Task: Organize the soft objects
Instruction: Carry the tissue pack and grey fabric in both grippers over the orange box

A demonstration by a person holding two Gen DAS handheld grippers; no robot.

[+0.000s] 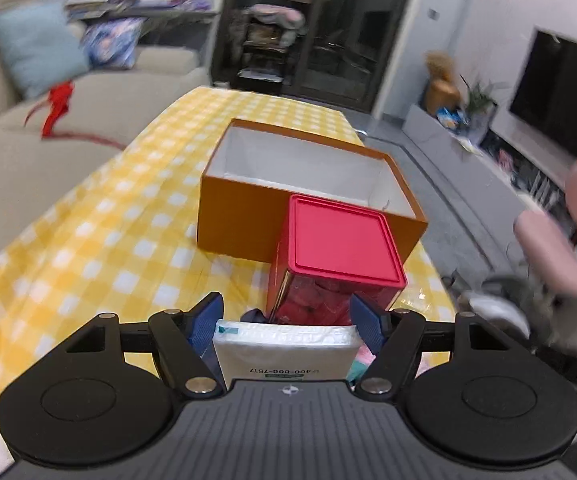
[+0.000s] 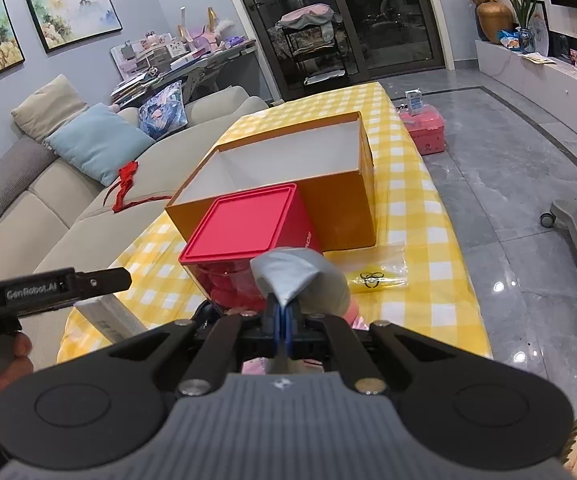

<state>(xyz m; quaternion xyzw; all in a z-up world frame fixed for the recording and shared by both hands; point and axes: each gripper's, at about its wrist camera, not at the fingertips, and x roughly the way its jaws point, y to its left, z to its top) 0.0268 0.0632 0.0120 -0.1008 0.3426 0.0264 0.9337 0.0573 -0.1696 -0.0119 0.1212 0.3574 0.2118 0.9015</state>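
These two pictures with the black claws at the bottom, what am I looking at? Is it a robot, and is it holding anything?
No robot: a person holds a two-finger gripper in each hand, each with a camera looking along its fingers. One picture is the left gripper's view; its jaws grip a white tissue pack. The other is the right gripper's; its jaws are shut on a grey cloth. On the yellow checked tablecloth stand an open orange box, which looks empty, and a red-lidded container.
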